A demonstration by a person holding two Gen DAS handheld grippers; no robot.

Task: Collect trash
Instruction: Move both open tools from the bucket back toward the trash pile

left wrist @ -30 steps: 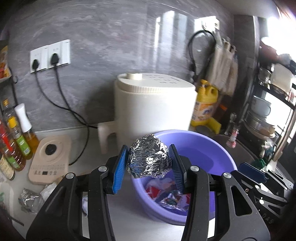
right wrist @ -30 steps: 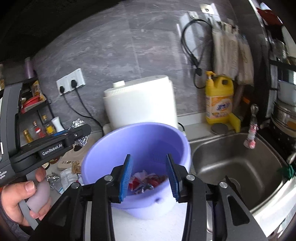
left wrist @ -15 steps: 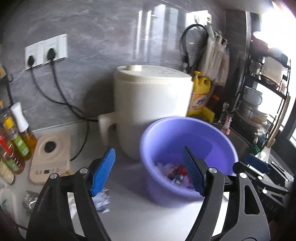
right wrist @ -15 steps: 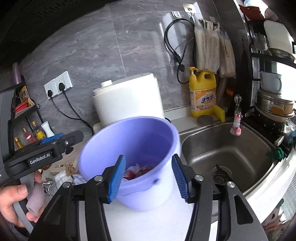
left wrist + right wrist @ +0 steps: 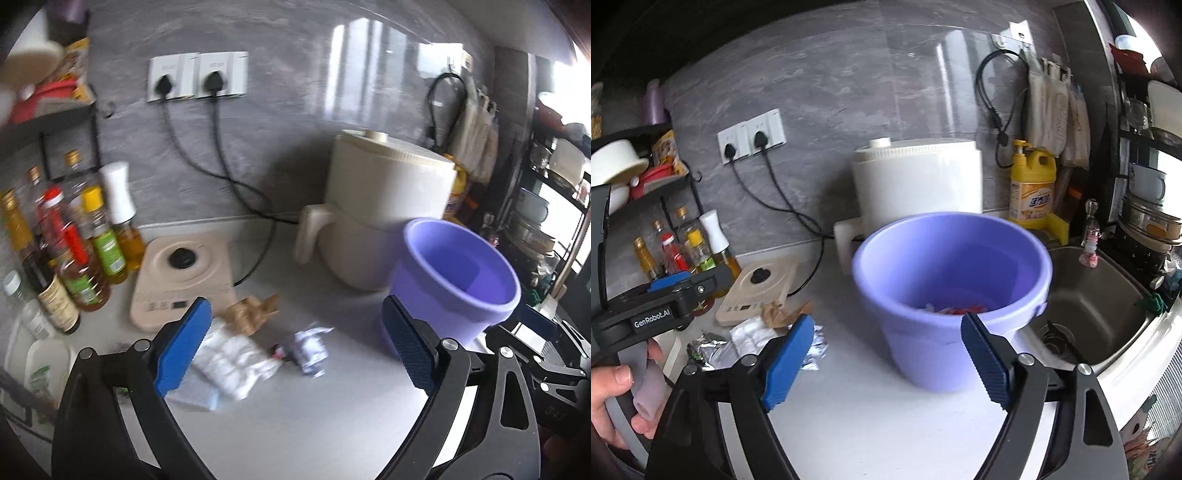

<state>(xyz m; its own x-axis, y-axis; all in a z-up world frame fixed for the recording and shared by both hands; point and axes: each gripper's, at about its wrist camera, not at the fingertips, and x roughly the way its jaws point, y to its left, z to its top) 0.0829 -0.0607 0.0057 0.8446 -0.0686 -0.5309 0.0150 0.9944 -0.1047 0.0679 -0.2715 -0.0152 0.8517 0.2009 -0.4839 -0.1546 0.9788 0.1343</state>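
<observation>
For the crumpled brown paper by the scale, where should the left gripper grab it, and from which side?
Grip the crumpled brown paper across its raised middle, coming down from above with the open left gripper. It lies low against the scale, with the white wrapper touching it in front.

The left wrist view is smeared by motion blur, so the white wrapper (image 5: 229, 360) and the small crumpled scrap (image 5: 311, 349) can't be read at all. Part of that wrapper is hidden behind the left gripper (image 5: 295, 349) pad. In the right wrist view, the stuff inside the purple bucket (image 5: 955, 295) is mostly blocked by its rim. The bottle labels (image 5: 107, 251) are too blurred to make out.
</observation>
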